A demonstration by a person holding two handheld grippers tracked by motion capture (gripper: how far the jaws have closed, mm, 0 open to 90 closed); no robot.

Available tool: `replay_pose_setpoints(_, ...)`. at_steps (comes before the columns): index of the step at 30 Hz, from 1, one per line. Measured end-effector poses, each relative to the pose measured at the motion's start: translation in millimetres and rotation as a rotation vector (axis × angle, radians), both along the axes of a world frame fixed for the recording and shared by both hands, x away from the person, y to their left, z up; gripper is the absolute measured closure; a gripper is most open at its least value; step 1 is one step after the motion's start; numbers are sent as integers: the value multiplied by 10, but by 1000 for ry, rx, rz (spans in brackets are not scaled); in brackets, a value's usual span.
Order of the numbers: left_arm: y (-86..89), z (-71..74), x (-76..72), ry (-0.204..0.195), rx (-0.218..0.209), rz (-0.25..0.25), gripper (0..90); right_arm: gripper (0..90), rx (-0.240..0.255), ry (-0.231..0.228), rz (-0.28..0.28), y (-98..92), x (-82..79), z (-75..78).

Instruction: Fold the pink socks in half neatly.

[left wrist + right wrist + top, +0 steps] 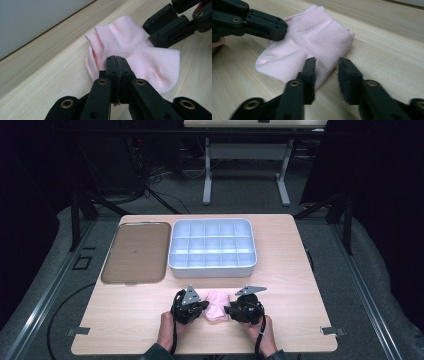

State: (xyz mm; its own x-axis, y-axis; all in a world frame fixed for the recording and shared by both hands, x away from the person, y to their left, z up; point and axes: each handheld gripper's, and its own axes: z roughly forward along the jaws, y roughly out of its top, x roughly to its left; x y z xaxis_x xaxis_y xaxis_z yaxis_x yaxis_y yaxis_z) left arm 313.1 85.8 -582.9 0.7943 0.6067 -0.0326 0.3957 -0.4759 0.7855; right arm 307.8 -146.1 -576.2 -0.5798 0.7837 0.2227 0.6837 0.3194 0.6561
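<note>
High view: the pink sock (217,304) lies folded near the front edge of the table (295,265), between the left gripper (203,308) at its nine o'clock and the right gripper (229,310) at its three o'clock. A white divided tray (212,267) sits at twelve o'clock from the sock, with a brown flat tray (136,253) beside it toward ten o'clock. I read no writing on anything here.

Left gripper view: the left gripper (116,61) has its jaws pressed together with no gap, their tips at the sock's (135,52) near edge; whether any cloth is pinched between them I cannot tell. The risk, as I judge it: a lift from here brings up one layer or nothing, and the fold falls apart.

Right gripper view: the right gripper (327,63) stands narrowly open, one jaw resting over the sock's (312,42) near edge, the other on bare wood (nothing is gripped). Closing like this could bunch the cloth sideways or push the sock along the smooth top. No brand or label shows on the sock.
</note>
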Motion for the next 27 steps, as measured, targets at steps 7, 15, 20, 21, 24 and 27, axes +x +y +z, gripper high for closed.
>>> replay_pose_setpoints(7,14,-34,-7,40,-51,-1,897,863,80,36,-4,-43,13,-35)
replay_pose_setpoints(15,-72,-37,-33,42,-48,3,897,872,152,24,-4,-169,-27,66)
replay_pose_setpoints(20,-167,-40,-3,96,-87,36,897,873,154,-11,4,-174,-69,202)
replay_pose_setpoints(21,-200,-39,-4,98,-86,33,897,874,161,-20,3,-184,-72,232)
replay_pose_setpoints(24,-303,-36,-13,95,-79,15,897,876,167,-43,3,-179,-81,313)
replay_pose_setpoints(27,-345,-36,-14,97,-82,12,896,876,138,-52,20,-143,-66,348)
